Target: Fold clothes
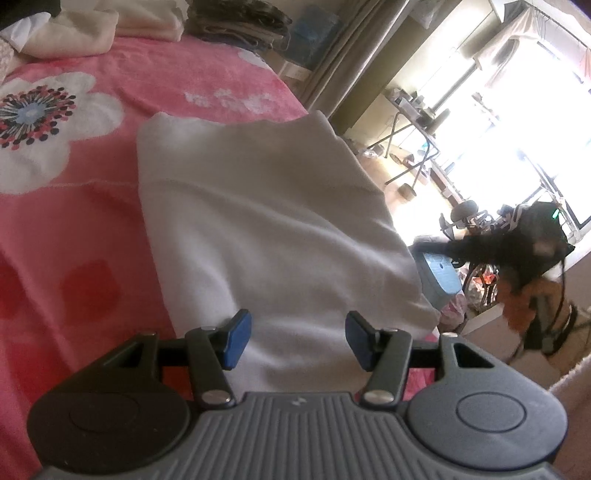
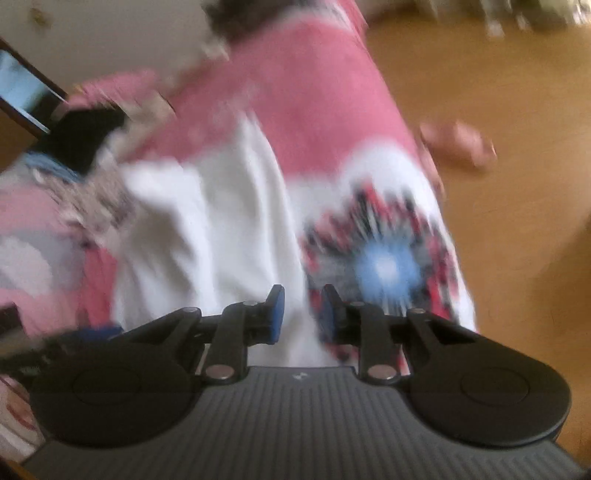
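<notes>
Pink floral blanket (image 1: 74,206) bears one white garment (image 1: 266,221); left tool (image 1: 298,339) wide, right tool (image 2: 302,314) narrow, both empty.

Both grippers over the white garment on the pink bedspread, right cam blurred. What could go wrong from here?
1. The white garment hangs past the bed edge near the left gripper; it may slide off.
2. The right gripper has its jaws apart with nothing between them; the fold may loosen.
3. The right view is smeared, so a regrasp could catch the pink bedspread instead.

Home bedroom: bed with pink floral blanket (image 1: 74,177), folded clothes piles (image 1: 236,22), curtain (image 1: 354,59), wooden floor (image 2: 498,92).
</notes>
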Available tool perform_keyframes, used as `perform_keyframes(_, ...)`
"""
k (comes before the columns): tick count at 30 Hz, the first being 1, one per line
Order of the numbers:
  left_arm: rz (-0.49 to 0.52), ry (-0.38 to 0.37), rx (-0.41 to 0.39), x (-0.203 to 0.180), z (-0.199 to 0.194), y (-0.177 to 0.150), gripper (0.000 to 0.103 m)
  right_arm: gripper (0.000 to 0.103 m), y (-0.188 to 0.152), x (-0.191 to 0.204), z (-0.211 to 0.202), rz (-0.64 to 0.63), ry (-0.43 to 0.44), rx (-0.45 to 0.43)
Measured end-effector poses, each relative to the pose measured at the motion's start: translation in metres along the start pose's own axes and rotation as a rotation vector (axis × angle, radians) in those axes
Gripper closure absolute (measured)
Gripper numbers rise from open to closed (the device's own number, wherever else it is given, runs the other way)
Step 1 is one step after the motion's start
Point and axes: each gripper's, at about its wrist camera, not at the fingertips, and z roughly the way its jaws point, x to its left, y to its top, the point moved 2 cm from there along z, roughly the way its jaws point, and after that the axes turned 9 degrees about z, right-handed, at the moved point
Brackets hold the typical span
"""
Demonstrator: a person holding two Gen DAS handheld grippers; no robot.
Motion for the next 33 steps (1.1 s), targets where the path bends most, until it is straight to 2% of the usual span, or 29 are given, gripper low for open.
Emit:
perform_keyframes(3, 0.005, 0.003, 0.013, -0.001, 0.003, 0.0, 0.045, 0.077, 0.015, 0.039, -0.001, -0.139, 0.085, -0.057)
perform_keyframes(5, 0.006, 0.003, 0.017, -0.001, 0.003, 0.0, 0.045, 0.063, 0.018, 0.073, 0.008, -0.291, 0.107, -0.077)
perform_keyframes(6, 0.006, 0.003, 0.019, -0.001, 0.004, 0.0, 0.045, 0.051, 0.017, 0.087, 0.015, -0.367, 0.106, -0.084)
perform_keyframes(7, 0.006, 0.002, 0.021, -0.001, 0.004, -0.001, 0.045, 0.048, 0.015, 0.101, 0.024, -0.442, 0.097, -0.091)
perform_keyframes(9, 0.007, 0.001, 0.024, -0.001, 0.004, -0.002, 0.045, 0.047, 0.01, 0.125, 0.042, -0.58, 0.075, -0.103)
perform_keyframes(11, 0.011, -0.001, 0.029, 0.0, 0.005, -0.003, 0.045, 0.047, 0.01, 0.132, 0.066, -0.639, 0.035, -0.078)
perform_keyframes(12, 0.014, -0.003, 0.031, 0.0, 0.005, -0.004, 0.045, 0.049, 0.013, 0.13, 0.076, -0.633, 0.028, -0.061)
perform_keyframes(15, 0.02, -0.011, 0.037, 0.0, 0.005, -0.007, 0.045, 0.097, 0.029, 0.123, 0.099, -0.556, 0.026, -0.034)
perform_keyframes(19, 0.01, -0.035, 0.039, 0.004, 0.005, -0.009, 0.045, 0.098, 0.053, 0.096, 0.081, -0.294, 0.106, -0.151)
perform_keyframes(22, 0.002, -0.055, 0.042, 0.007, 0.006, -0.01, 0.045, 0.098, 0.058, 0.073, 0.085, -0.177, 0.112, -0.129)
perform_keyframes(27, 0.008, -0.074, 0.042, 0.01, 0.007, -0.012, 0.045, 0.098, 0.056, 0.05, 0.104, -0.091, 0.105, -0.108)
perform_keyframes(31, 0.003, -0.082, 0.043, 0.011, 0.006, -0.013, 0.045, 0.098, 0.057, 0.046, 0.116, -0.119, 0.09, -0.089)
perform_keyframes(33, -0.001, -0.083, 0.044, 0.011, 0.006, -0.013, 0.045, 0.097, 0.063, 0.04, 0.115, -0.084, 0.104, -0.076)
